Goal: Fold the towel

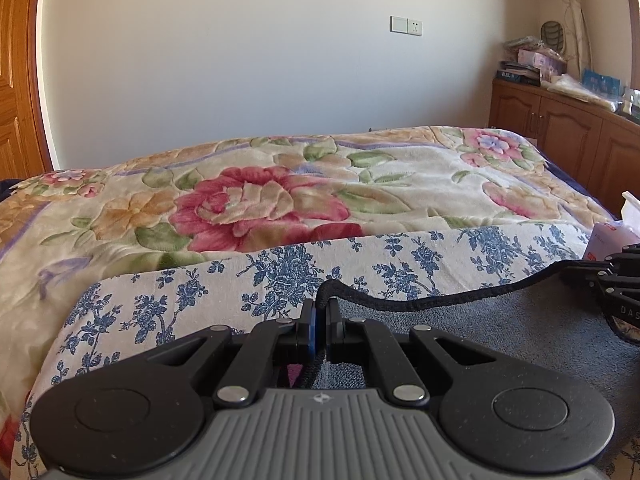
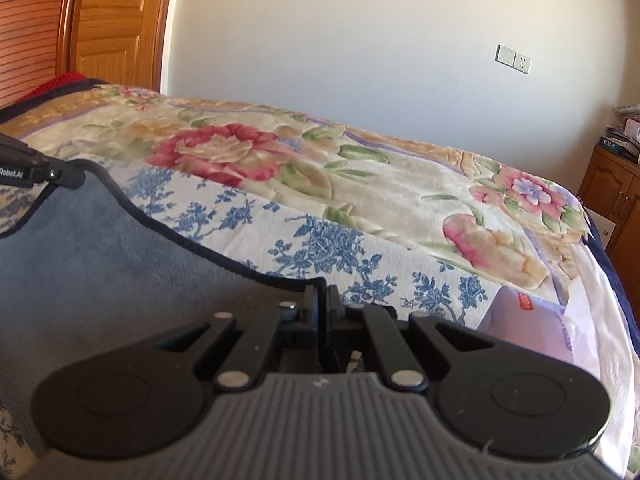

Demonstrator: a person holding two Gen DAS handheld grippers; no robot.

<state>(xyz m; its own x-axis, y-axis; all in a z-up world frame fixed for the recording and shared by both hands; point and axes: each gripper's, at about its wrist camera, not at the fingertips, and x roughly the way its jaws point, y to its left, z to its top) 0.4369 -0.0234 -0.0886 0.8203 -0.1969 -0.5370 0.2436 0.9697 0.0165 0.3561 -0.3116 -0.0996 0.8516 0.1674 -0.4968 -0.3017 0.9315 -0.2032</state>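
We are looking along two hand-held grippers over a bed. In the left wrist view, our left gripper (image 1: 320,312) sits at 6 o'clock with its jaws pinched tight on the dark corded hem of a grey-blue towel (image 1: 500,332). The towel spreads from the jaws toward 3 o'clock, its black edge running in a wavy line to our right gripper (image 1: 616,276), which enters at 3 o'clock and meets the same hem. Under the towel lies a white sheet with blue flowers (image 1: 280,272), and beyond it, from 9 to 2 o'clock, a cream blanket with large pink flowers (image 1: 260,208). A white tissue pack (image 1: 612,236) sits just beside the right gripper at 3 o'clock. A pale wall with a light switch and socket (image 1: 406,26) fills 12 o'clock, and a wooden cabinet (image 1: 568,132) stands at 2 o'clock. In the right wrist view, the right gripper at 6 o'clock has its jaws closed on the towel's hem, the towel filling 8 to 9 o'clock, where the left gripper clamps its far edge. A wooden door (image 2: 116,20) stands at 11 o'clock.
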